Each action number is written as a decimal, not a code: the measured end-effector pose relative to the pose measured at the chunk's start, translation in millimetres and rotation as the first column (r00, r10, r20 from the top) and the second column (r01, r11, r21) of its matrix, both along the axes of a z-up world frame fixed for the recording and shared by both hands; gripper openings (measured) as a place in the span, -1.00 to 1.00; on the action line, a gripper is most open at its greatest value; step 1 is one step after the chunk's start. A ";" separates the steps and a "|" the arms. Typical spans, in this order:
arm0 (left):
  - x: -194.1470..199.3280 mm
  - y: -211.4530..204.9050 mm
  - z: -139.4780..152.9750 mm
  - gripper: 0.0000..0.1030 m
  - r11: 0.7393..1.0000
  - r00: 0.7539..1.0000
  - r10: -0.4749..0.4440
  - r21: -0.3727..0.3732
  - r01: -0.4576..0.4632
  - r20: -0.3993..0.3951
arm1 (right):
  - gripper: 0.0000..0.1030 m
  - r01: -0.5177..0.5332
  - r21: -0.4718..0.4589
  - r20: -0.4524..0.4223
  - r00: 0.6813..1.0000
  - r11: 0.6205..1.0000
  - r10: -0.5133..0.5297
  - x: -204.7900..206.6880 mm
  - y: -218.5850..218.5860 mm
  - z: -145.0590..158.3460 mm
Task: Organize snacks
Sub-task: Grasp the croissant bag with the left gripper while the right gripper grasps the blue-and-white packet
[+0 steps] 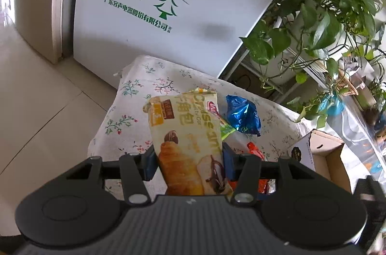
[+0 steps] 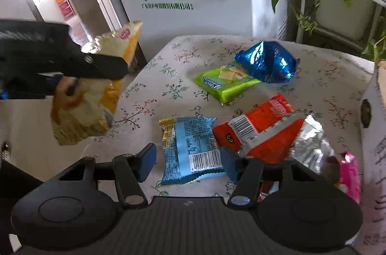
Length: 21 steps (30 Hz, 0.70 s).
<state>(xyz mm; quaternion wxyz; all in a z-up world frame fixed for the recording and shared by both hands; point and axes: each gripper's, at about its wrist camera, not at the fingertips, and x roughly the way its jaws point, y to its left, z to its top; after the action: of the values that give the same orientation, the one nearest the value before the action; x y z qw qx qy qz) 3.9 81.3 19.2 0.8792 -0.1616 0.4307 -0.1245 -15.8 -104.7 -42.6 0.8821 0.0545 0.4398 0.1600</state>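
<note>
Left tongs [image 1: 189, 159] are clamped on a croissant packet [image 1: 187, 141]; both blue pads press its sides. The packet's long axis runs along the fingers, crimped top end pointing away from the camera, its lower end hidden behind the gripper body. It is lifted clear of the tabletop [image 1: 135, 95], which is covered with a floral cloth.

Right tongs [image 2: 188, 158] stand apart with nothing pressed between the pads. A light blue packet [image 2: 190, 148] lies flat on the tabletop [image 2: 325, 76] between the pads, barcode side up, long axis roughly along the fingers. The right pad sits just beside an orange packet [image 2: 263, 131] whose silver inner foil shows at one end; whether it touches cannot be told.

Only the right wrist view shows the whole spread: a green cracker packet [image 2: 224, 83] touching a blue foil bag [image 2: 267, 61] behind it, a pink packet [image 2: 349, 177] at the right edge beside a cardboard box [image 2: 376, 115], and the left tongs [image 2: 106, 66] holding the croissant packet [image 2: 82, 117] in the air off the tabletop's left edge.

Only the left wrist view shows the box's [image 1: 323, 153] open interior. There the blue foil bag [image 1: 243, 115] sits beyond the held packet, and a white appliance with green tree print [image 1: 168, 13] stands behind the tabletop.
</note>
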 end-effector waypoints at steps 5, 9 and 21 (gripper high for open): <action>-0.2 3.2 0.7 -0.01 1.000 1.000 0.005 -0.009 -0.005 -0.004 | 0.27 -0.008 -0.031 -0.010 1.000 0.999 0.008 7.6 8.9 -10.4; 0.1 4.3 -0.5 -0.01 1.000 1.000 0.011 -0.013 -0.012 -0.018 | 0.29 -0.012 -0.061 -0.006 1.000 0.998 0.012 10.5 15.4 -17.8; 0.0 6.6 -4.0 -0.01 1.000 0.999 0.021 0.005 -0.020 -0.033 | 0.31 -0.051 -0.166 0.043 0.997 0.985 0.059 13.1 35.8 -23.3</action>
<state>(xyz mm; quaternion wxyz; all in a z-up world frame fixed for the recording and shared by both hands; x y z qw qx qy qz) 3.9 88.0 15.2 0.8734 -0.1662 0.4438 -0.1119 -2.7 -68.9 -66.0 0.8891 -0.0347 0.4317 0.1483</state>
